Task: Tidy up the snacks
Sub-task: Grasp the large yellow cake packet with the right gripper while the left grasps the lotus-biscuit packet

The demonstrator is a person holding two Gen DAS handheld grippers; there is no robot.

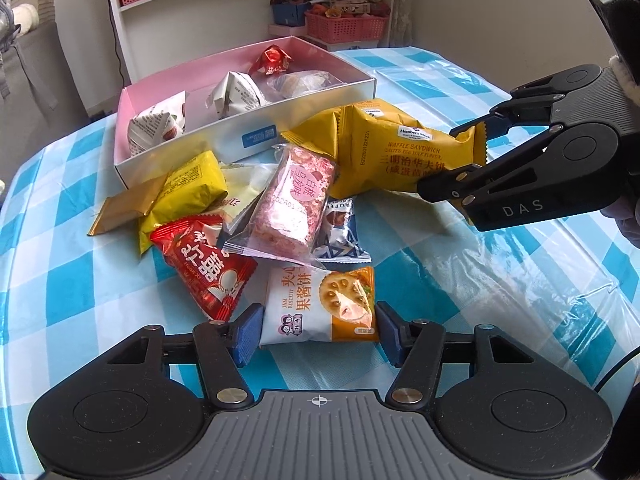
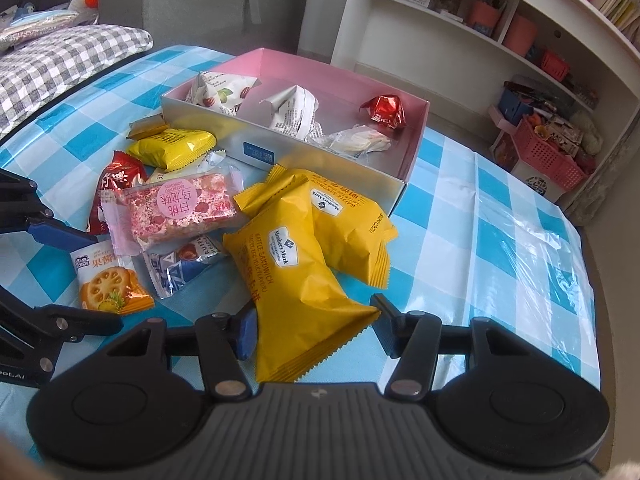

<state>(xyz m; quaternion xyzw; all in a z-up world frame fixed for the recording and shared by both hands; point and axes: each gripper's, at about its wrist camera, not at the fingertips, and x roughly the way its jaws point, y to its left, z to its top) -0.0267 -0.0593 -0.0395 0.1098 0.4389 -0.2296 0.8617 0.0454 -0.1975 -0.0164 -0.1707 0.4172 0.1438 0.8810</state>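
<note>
The worktop [image 1: 500,280], covered in a blue-and-white checked plastic cloth, carried a shallow rectangular cardboard box with a pink interior [image 1: 168,90] near its far side, a few wrapped snacks already lying inside. A loose heap of packets lay just in front of the box. The right claw [image 2: 314,330] was closed partway onto the crimped end of a large yellow foil waffle sandwich packet [image 2: 288,280], its pads pressing both sides. The left claw [image 1: 318,330] likewise gripped a small white-and-orange jam biscuit packet [image 1: 320,306] at the heap's near edge, resting on the cloth.
</note>
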